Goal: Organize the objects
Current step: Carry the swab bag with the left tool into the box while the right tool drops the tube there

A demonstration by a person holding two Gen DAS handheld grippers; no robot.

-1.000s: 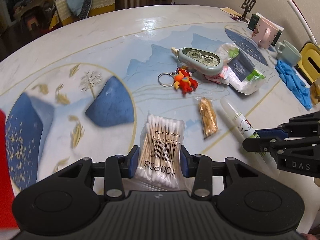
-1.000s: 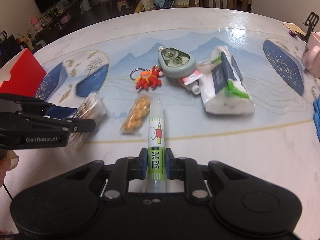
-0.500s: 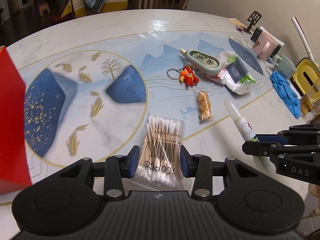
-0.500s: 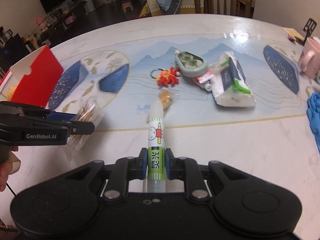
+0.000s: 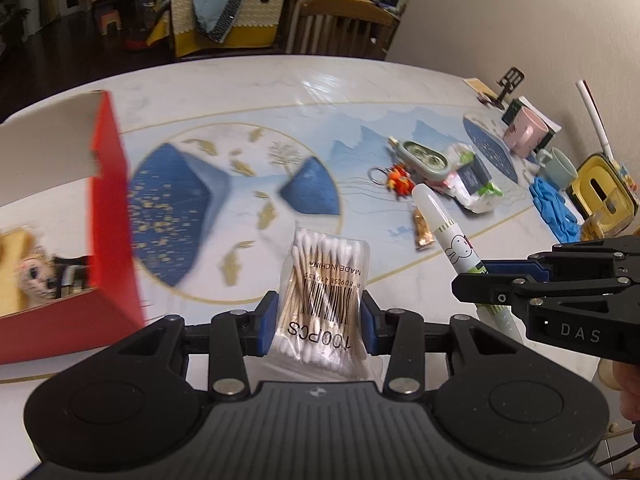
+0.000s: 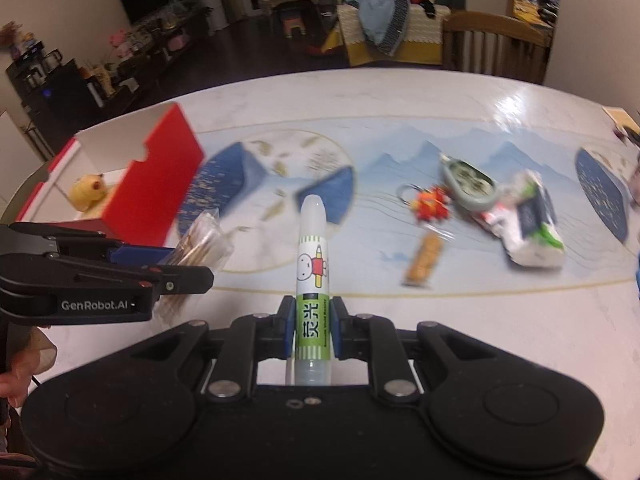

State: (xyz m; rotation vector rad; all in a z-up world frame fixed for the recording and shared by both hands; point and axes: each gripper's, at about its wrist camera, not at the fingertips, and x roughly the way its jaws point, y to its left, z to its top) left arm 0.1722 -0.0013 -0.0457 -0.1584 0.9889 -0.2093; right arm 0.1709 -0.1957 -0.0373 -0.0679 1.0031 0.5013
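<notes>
Behind the scene a cluttered living room shows, with wooden chairs and a heap of clothes; nearer lies a pale marble-look tabletop [image 5: 256, 92] painted with blue mountains and gold fish.

Left tool [image 5: 316, 320] is clamped on a clear plastic bag of cotton swabs [image 5: 324, 280], its blue pads pressing the bag's two sides, the bag's long axis pointing forward away from the camera. Right tool [image 6: 312, 332] is closed tight on a white and green glue tube with a cartoon rabbit label [image 6: 313, 276], gripped near its base, the translucent cap end pointing forward. Both things are held clear of the tabletop.

An open red cardboard box with a white inside [image 6: 160, 168] stands at the left end of the tabletop, with a yellow plush toy [image 6: 88, 190] already inside. It lies to the left of both tools, and the left tool is plainly the nearer: in the left wrist view the red wall sits just beside its left finger. The swabs probably go in first, carried leftward over the wall, the tube following across the greater gap.

Left on the tabletop to the right are a red crab keychain [image 6: 430, 204], a grey-green oval case [image 6: 468, 184], a small snack packet [image 6: 424, 260] and a white and green tissue pack [image 6: 532, 224].
</notes>
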